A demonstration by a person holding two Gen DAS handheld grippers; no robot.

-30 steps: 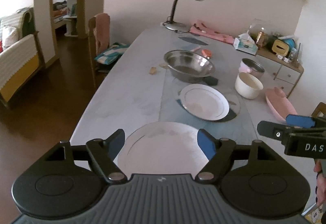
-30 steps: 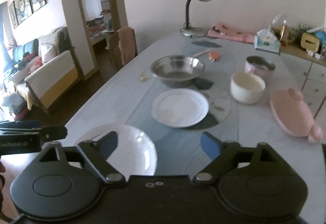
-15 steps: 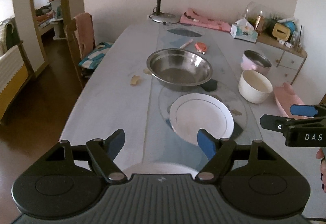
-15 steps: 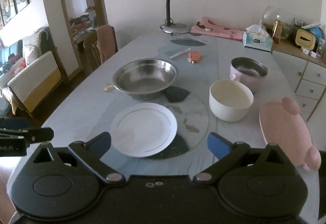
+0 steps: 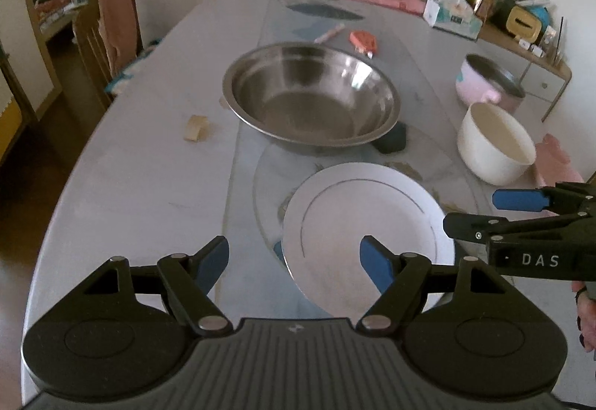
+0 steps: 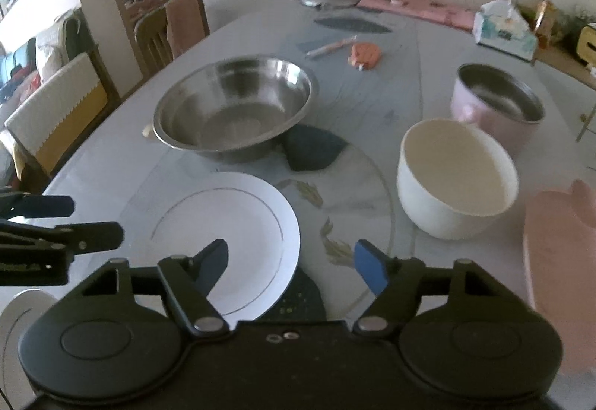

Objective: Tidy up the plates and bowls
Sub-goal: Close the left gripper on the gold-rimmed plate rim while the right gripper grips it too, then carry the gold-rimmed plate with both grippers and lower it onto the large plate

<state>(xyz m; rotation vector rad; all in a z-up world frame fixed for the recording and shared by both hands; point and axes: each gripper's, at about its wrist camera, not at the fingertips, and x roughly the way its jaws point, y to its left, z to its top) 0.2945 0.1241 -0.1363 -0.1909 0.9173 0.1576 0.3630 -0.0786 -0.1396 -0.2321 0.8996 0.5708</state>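
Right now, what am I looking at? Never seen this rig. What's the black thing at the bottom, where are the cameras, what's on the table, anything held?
No robot arm here: a person holds a hand-held two-finger gripper in each hand, and each one carries a fisheye camera looking along its fingers. The black body at the bottom of each picture is that gripper itself.

One picture is from the left gripper, with the right one coming in at its right edge. The other is from the right gripper.

On the table: a white plate nearest, a steel bowl behind it, a white bowl, a pink pot and a pink mitt-like thing. Another plate's edge shows in the right view's lower left corner.

Nothing is held. Both sets of jaws stand open and empty; the right ones have just been closing.
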